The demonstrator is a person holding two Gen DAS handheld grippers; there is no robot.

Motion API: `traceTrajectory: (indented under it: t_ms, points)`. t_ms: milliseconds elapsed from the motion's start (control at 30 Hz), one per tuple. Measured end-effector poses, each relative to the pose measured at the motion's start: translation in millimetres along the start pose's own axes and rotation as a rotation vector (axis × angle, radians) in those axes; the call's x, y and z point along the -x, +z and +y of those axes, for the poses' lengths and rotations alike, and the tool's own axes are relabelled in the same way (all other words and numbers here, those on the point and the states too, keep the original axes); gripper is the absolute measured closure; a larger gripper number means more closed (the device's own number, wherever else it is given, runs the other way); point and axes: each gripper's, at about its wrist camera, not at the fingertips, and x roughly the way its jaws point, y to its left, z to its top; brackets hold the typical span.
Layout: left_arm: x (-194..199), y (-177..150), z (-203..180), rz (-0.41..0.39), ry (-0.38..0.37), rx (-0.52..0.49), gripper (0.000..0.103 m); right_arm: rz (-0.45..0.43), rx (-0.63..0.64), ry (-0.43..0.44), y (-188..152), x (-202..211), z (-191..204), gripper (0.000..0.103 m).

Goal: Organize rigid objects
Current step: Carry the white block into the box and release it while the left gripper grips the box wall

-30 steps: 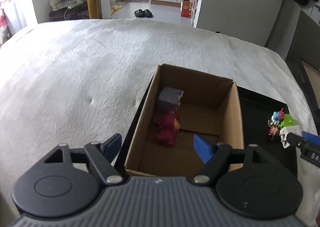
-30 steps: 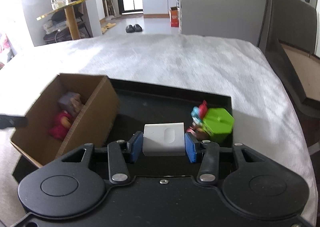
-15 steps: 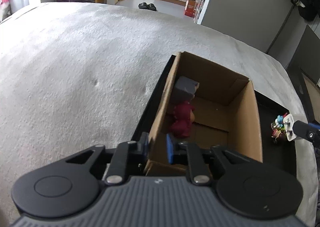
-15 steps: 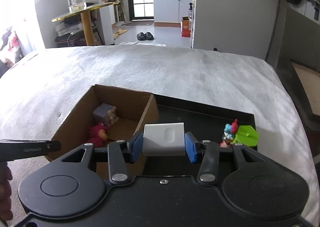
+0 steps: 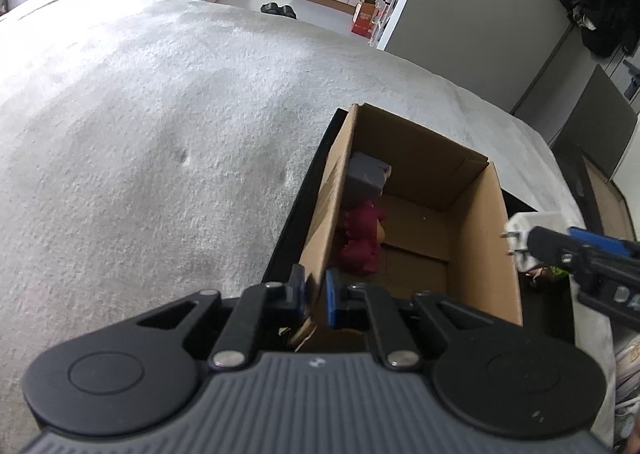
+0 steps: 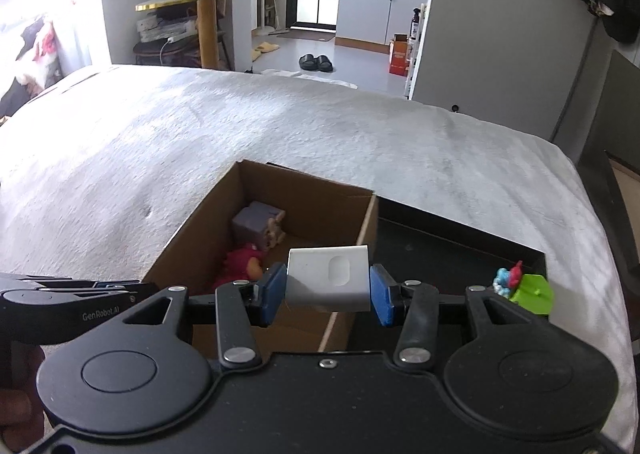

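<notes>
An open cardboard box (image 5: 484, 214) (image 6: 208, 230) sits on a black tray (image 6: 460, 250) on a white blanket. Inside lie a grey cube toy (image 5: 366, 178) (image 6: 258, 222) and a red plush figure (image 5: 360, 242) (image 6: 242, 264). My left gripper (image 5: 314, 296) is shut on the box's near left wall. My right gripper (image 6: 328, 290) is shut on a white plug adapter (image 6: 328, 278) (image 5: 532, 230), held over the box's right wall. A green and blue toy (image 6: 524, 288) stands on the tray at the right.
The white blanket (image 5: 160, 134) covers the bed all around the tray. A dark panel (image 6: 616, 182) stands past the bed's right edge. A gold side table (image 6: 208, 2) with a glass jar and a doorway lie beyond the far edge.
My left gripper closed on the box's left wall. My right gripper carried the white adapter from the tray leftward and up to the box's right wall.
</notes>
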Motion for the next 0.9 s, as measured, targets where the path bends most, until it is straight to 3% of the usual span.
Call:
traceTrajectory:
  t_ms: [333, 567, 667, 800, 900]
  points:
    - [1.0, -0.6, 10.4, 0.004, -0.053, 0.020, 0.094, 0.024, 0.097, -0.034, 5.5, -25.2, 28.0, 0.058]
    - [0.4, -0.4, 13.0, 0.007, -0.067, 0.030, 0.093, -0.060, 0.197, -0.123, 10.6, -26.3, 43.0, 0.058]
    - [1.0, -0.3, 13.4, 0.011, -0.076, 0.033, 0.092, -0.098, 0.247, -0.158, 7.7, -20.0, 47.8, 0.048]
    - [4.7, 1.3, 10.4, -0.009, -0.044, 0.020, 0.093, -0.115, 0.247, -0.166, 3.1, -9.2, 42.8, 0.017]
    - [5.7, 2.4, 10.8, -0.012, -0.033, 0.031, 0.093, -0.130, 0.226, -0.152, 0.0, 2.1, 33.8, 0.015]
